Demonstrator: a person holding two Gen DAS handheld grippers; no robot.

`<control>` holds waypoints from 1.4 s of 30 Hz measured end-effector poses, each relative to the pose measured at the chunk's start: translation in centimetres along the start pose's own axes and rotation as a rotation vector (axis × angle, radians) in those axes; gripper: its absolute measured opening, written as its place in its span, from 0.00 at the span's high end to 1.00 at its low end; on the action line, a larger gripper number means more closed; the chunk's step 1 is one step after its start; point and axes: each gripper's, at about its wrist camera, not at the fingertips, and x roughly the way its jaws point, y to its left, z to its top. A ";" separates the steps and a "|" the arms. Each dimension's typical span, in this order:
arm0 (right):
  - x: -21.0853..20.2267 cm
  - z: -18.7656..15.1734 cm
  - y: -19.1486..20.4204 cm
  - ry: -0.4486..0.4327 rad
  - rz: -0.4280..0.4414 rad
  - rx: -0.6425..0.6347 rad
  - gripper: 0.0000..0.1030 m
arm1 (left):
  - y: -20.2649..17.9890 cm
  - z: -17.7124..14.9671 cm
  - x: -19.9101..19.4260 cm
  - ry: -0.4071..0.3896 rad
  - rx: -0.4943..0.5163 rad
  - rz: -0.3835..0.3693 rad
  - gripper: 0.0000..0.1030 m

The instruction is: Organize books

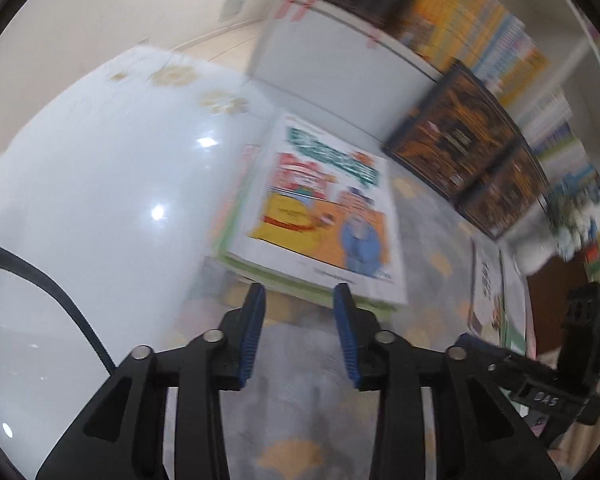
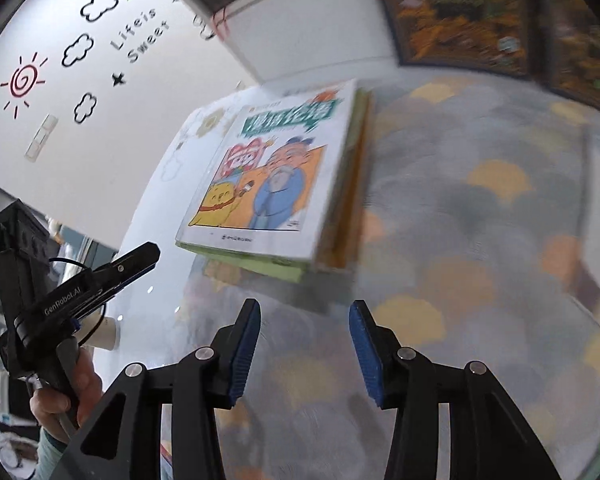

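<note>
two tools sit nearest the cameras, each with its blue-padded fingers spread apart and nothing between them. the left tool (image 1: 299, 330) hovers over a cloth (image 1: 300, 400) patterned in grey and yellow scallops that covers part of the desk (image 1: 100, 184); the right tool (image 2: 305, 354) hangs over the same cloth (image 2: 460, 240). in the right wrist view the left tool (image 2: 138, 256) shows from the side at the lower left, held by a hand (image 2: 70, 394); in the left wrist view the right tool's black body appears at the lower right edge.

just past the fingertips lies a small stack of books (image 1: 320, 208), flat on the desk, partly on the cloth and partly on the glossy white surface. the top book (image 2: 268, 176) has a white cover with a green title, an old man in blue and a yellow cartoon figure; green and orange edges of the books under it stick out (image 2: 352, 200).

another light-covered book (image 1: 488, 288) lies flat farther right on the cloth, well apart from the stack. beyond stands a white box (image 1: 320, 72) with dark framed panels (image 1: 460, 140) beside it, and blurred rows of book spines (image 1: 480, 28) behind. a white wall with sun and cloud decals (image 2: 76, 72) rises at the left.
</note>
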 end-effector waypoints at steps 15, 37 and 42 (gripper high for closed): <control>-15.4 -9.5 -8.4 -0.363 -0.218 0.257 0.21 | -13.8 -5.3 3.6 0.053 0.280 -0.009 0.40; -8.8 -11.5 -13.7 -0.318 -0.535 0.145 0.21 | -17.5 -10.8 10.7 -0.009 0.406 0.183 0.34; -8.5 -11.7 -13.8 -0.310 -0.534 0.157 0.21 | -17.6 -10.8 10.8 -0.009 0.405 0.194 0.33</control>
